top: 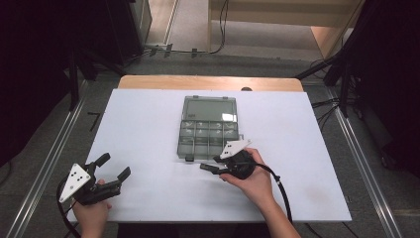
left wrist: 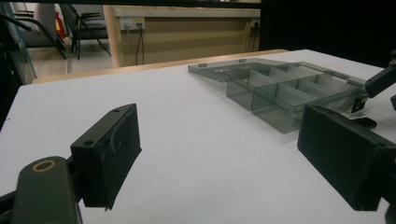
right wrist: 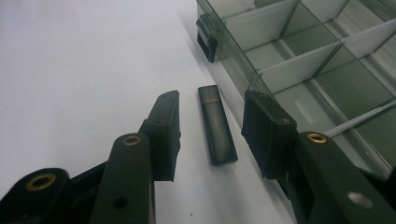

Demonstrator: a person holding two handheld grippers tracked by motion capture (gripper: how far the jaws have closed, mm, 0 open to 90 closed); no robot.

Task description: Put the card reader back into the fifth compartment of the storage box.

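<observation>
A small black USB stick [right wrist: 217, 126] lies flat on the white table, close beside the front wall of a smoky clear compartment box [right wrist: 299, 60]. My right gripper [right wrist: 214, 100] straddles the stick, one pad on each side with a gap on both, so it is open. From above, the right gripper [top: 210, 164] points left at the box's near edge [top: 184, 148]. The box lid [top: 209, 110] lies folded back, and the compartments look empty. My left gripper [top: 115, 166] hovers open near the table's front left, with nothing between its jaws.
The white table [top: 148, 124] has a wooden strip along its far edge. Dark stands and cables flank both sides on the floor. In the left gripper view, the box [left wrist: 280, 93] sits ahead to the right, beyond the left gripper [left wrist: 219, 135].
</observation>
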